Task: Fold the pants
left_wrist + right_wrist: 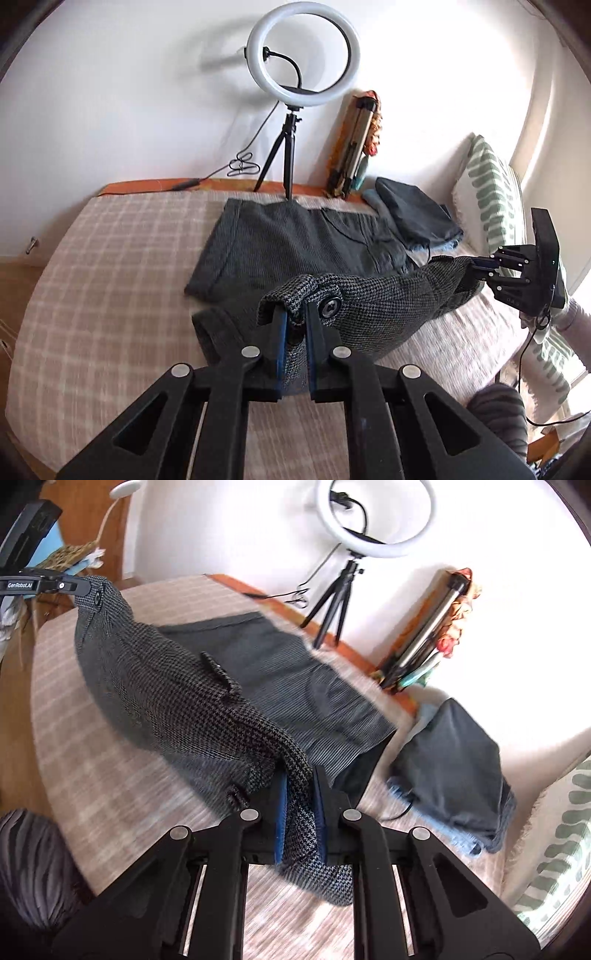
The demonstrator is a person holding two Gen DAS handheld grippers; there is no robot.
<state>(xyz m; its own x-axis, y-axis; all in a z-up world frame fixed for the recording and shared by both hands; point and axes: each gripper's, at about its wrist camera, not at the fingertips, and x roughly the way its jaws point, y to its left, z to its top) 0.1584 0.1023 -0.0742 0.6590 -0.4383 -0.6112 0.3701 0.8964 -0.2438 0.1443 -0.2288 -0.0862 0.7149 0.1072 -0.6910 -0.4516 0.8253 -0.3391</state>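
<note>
A bed (110,258) covered in a pale checked spread sits against a white wall, with a ring light (303,55) on a small tripod at its far edge and a folded tripod (354,147) leaning beside it. The grey houndstooth pants (388,299) are lifted at the waistband above the spread — the legs trail back and lie flat across the bed toward the wall. The left gripper (295,321) has its fingers clamped on one end of the waistband, next to the metal button (330,306). The right gripper (301,805) is closed on the other end of the waistband — the cloth is pinched between its blue pads. A folded dark garment (417,214) lies just beyond the pants, near a green-patterned pillow (491,192).
</note>
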